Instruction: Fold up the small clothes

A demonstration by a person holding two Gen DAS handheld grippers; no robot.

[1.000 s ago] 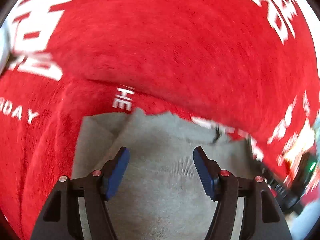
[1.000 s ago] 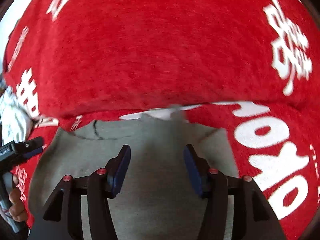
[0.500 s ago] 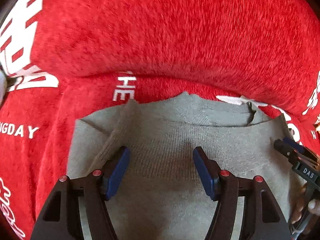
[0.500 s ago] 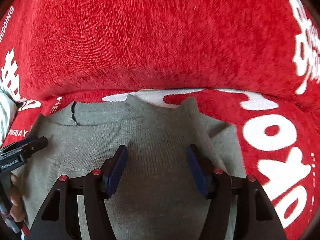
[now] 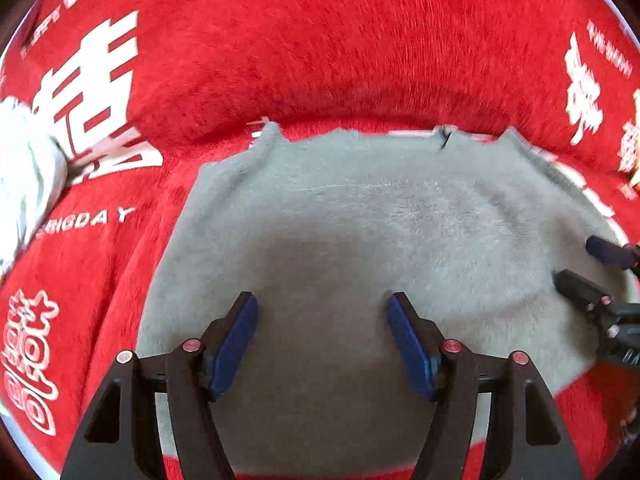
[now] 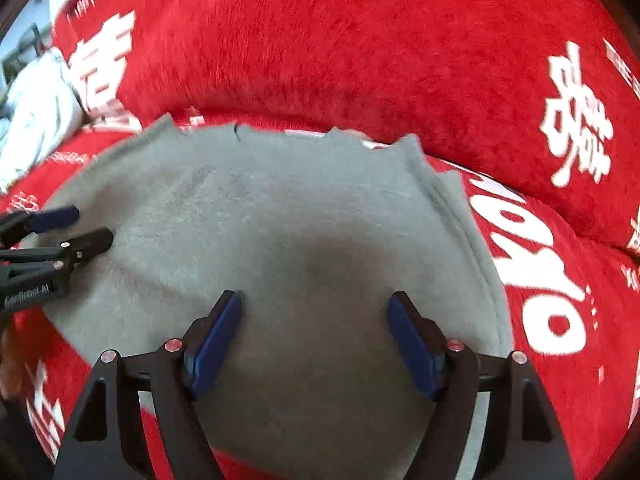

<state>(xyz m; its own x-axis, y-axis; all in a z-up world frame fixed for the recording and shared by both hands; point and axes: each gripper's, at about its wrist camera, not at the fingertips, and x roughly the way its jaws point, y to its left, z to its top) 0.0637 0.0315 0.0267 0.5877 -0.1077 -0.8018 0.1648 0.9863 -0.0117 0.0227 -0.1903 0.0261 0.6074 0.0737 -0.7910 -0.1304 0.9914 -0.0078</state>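
Note:
A small grey knitted garment (image 5: 360,216) lies flat on a red plush cover (image 5: 320,40) with white lettering, its notched far edge against a raised red fold. My left gripper (image 5: 322,320) hovers over the near half of it, open, nothing between the blue pads. In the right wrist view the same garment (image 6: 280,208) fills the middle. My right gripper (image 6: 316,316) is above it with its jaws opening, and no cloth is between them. Each gripper shows at the edge of the other's view: the right gripper (image 5: 592,264) and the left gripper (image 6: 92,226).
A bundle of white cloth (image 5: 24,176) lies at the far left on the cover, and the white cloth (image 6: 36,108) also shows in the right wrist view. The red cover (image 6: 400,40) rises in a thick fold behind the garment. Part of a hand (image 6: 12,360) is at the left edge.
Both views have drawn back from the garment's far edge, so much more of the grey cloth shows. The right jaws stand wider apart. The left jaws look the same.

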